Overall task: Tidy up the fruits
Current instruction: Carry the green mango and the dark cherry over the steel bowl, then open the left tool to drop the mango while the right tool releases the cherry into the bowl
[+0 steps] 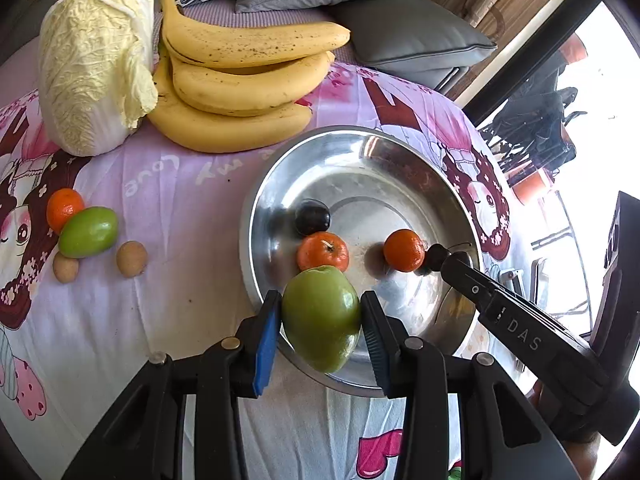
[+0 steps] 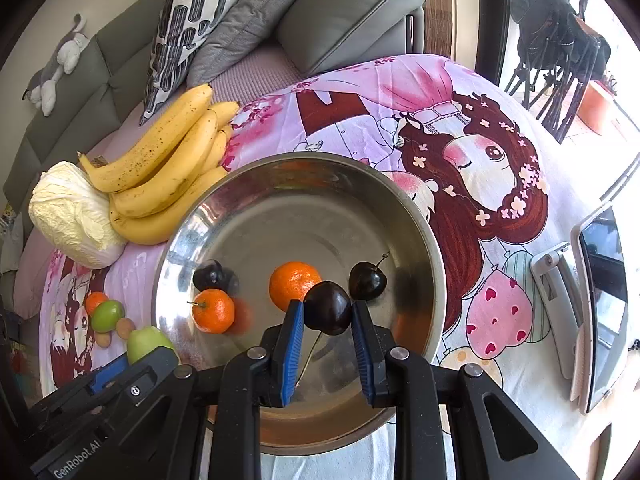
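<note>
- Left gripper (image 1: pixel 320 318): its fingers (image 1: pixel 266 344) clamp a green fruit (image 1: pixel 322 316) across its broad middle, blue pads flat against both flanks. The fruit hangs over the near rim of the steel bowl (image 1: pixel 360 140), a position that suits a release into the bowl.
- Right gripper (image 2: pixel 326 316): its fingers (image 2: pixel 292 344) pinch a dark cherry (image 2: pixel 328 308) at its sides. The stem trails downward between the fingers, so the grip bears on the flesh, not the stalk. The cherry sits above the bowl floor.
- Bowl contents, in the right wrist view: two mandarins (image 2: pixel 294 284) (image 2: pixel 213 310), a loose cherry with upright stem (image 2: pixel 367 280) and another dark cherry (image 2: pixel 210 276) near the left wall. These are grouped in the near half of the bowl, probably where each drop came easiest.
- Still on the worktop (image 1: pixel 180 208), well left of the bowl: a mandarin (image 1: pixel 64 208) touching a second green fruit (image 1: pixel 89 232), with two small brown fruits (image 1: pixel 131 258) (image 1: pixel 66 267) just beside them.
- Farther back: a bunch of bananas (image 1: pixel 240 80) lies against a napa cabbage (image 1: pixel 96 64); the cabbage, being a vegetable, likely stays out of the bowl.
- Judgement: sorting appears roughly half complete.
</note>
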`<state>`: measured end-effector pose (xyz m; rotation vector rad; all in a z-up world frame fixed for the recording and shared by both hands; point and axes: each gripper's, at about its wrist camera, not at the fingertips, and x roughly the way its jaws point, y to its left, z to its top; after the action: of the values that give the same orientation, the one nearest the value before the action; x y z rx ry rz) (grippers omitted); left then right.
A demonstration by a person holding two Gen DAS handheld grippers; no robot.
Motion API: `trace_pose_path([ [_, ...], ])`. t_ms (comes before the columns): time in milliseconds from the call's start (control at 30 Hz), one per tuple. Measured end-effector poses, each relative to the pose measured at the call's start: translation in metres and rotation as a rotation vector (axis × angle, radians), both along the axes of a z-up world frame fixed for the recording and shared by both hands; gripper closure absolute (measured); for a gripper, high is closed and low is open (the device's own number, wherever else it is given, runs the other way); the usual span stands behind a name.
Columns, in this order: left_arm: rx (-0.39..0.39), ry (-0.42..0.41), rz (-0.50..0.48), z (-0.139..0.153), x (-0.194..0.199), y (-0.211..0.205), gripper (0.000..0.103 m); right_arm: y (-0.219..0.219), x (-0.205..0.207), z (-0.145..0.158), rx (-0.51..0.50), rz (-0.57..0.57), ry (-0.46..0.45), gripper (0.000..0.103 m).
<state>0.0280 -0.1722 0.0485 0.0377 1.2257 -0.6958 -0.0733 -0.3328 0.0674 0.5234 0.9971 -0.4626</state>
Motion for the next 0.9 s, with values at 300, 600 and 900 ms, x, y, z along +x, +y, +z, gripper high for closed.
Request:
trace_pose_path([
  [300, 0.034, 0.015, -0.015, -0.017, 0.002, -0.013, 0.061, 0.005, 0.004, -0.014, 0.035, 0.021, 0.039, 0.076],
  [600, 0.042, 0.021, -0.023, -0.026, 0.003, -0.018, 0.061, 0.008, 0.009, -0.022, 0.054, 0.042, 0.061, 0.076],
  [900, 0.031, 0.01, -0.029, -0.023, 0.003, -0.02, 0.061, 0.01, 0.011, -0.024, 0.057, 0.05, 0.069, 0.076],
])
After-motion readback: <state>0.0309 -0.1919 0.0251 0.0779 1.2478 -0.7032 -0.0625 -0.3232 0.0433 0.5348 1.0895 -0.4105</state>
